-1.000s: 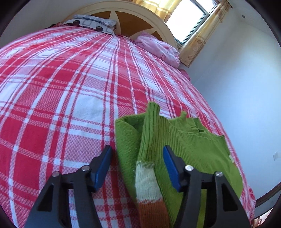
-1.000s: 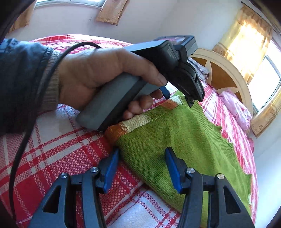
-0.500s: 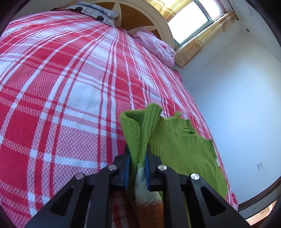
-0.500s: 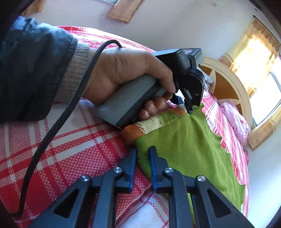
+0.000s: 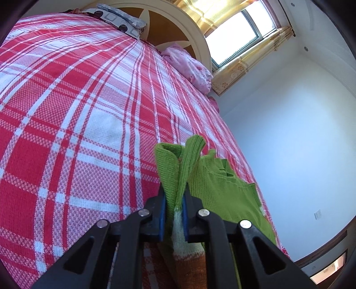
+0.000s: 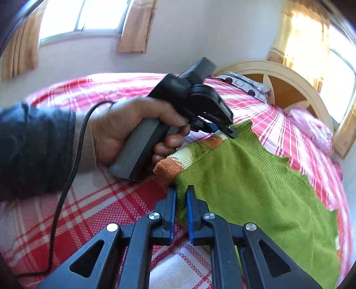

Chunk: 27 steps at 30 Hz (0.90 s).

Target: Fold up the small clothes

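A small green knit sweater point(image 6: 255, 184) with orange and cream striped cuffs lies on the red and white plaid bed point(image 6: 93, 213). My left gripper point(image 5: 174, 195) is shut on a bunched fold of the sweater point(image 5: 213, 184) and its sleeve, lifted off the bed. In the right wrist view the left gripper point(image 6: 231, 133) pinches the sweater's far edge. My right gripper point(image 6: 180, 193) is shut on the sweater's near edge beside the orange cuff point(image 6: 169, 164), which is raised.
A cream and wood headboard point(image 5: 178, 24) with a patterned pillow point(image 5: 120, 20) and a pink pillow point(image 5: 189, 64) stands at the far end. A black cable point(image 6: 66, 177) hangs from the left hand. White wall point(image 5: 289, 133) runs along the bed's right side.
Both grippers went from open to shut on the green sweater's edge. Both have since lifted the gripped cloth up off the bed.
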Motion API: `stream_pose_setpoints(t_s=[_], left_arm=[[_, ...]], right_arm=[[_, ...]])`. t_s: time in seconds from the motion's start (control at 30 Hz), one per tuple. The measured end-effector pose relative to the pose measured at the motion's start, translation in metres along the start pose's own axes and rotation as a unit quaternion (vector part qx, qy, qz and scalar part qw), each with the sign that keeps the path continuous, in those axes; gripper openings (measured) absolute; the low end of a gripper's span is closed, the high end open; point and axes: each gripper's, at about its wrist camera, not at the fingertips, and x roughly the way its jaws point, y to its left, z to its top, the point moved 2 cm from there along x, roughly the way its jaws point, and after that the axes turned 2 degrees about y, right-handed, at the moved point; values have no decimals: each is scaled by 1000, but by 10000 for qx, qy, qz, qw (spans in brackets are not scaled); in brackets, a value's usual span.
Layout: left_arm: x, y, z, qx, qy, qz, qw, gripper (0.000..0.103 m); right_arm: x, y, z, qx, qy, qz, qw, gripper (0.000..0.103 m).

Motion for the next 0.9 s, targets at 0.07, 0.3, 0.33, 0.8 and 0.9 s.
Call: stream_pose_setpoints(t_s=[0.07,0.3,0.33,0.8,0.9], left_arm=[[0,1,2,-77,3,-77,9999,12],[-1,0,5,-654,10,-265,9975,12],[-2,-2,4,-717,-8,-269,9971,12],[2,-102,26,-205,-123,-447,9987,12],[7,-118,28,-193,-111,-482,9986,12]], right_arm=[[-1,-9,1,261,-36,211,9994,8],[-7,-30,-3,937,-179,597,9936,8],[-10,-34,-3,993,-197,640,9928,8],[-67,-104,-10,1963,-820,863,9733,8],[-78,-123,-17,2221,-919,885,9666,8]])
